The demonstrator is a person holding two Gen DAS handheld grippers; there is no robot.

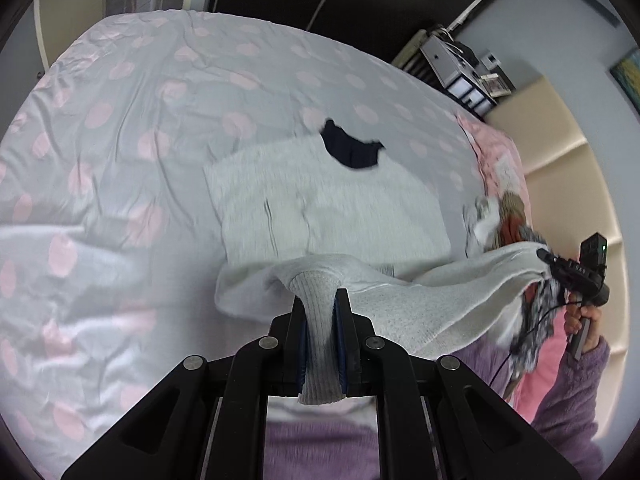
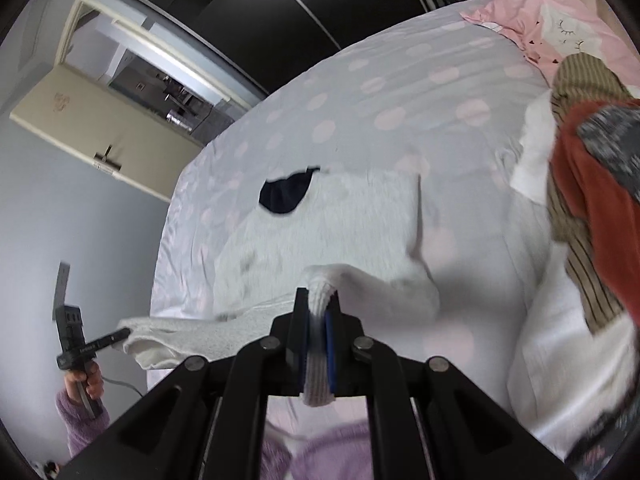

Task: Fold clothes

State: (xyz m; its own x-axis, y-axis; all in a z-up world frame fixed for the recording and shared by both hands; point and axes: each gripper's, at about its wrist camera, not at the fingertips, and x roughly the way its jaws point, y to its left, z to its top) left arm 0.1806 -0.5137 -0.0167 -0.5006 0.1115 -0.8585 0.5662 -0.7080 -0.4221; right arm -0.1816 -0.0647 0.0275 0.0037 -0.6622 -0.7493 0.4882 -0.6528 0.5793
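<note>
A white knit sweater (image 1: pixel 320 208) with a dark collar opening (image 1: pixel 352 150) lies on the bed, its near hem lifted. My left gripper (image 1: pixel 320 300) is shut on a ribbed part of the hem (image 1: pixel 318 344). In the right wrist view the same sweater (image 2: pixel 320 232) spreads ahead, and my right gripper (image 2: pixel 318 300) is shut on another ribbed piece of its edge (image 2: pixel 318 368). The raised hem stretches between the two grippers. Each gripper shows in the other's view: the right one (image 1: pixel 542 256) at far right, the left one (image 2: pixel 124 334) at lower left, both held by hands in purple sleeves.
A grey sheet with pink dots (image 1: pixel 140 140) covers the bed. A pile of other clothes (image 2: pixel 592 184), red, striped and patterned, lies at the right beside a pink pillow (image 2: pixel 552 24). A dark wardrobe (image 2: pixel 260 12) and an open door (image 2: pixel 92 120) stand beyond the bed.
</note>
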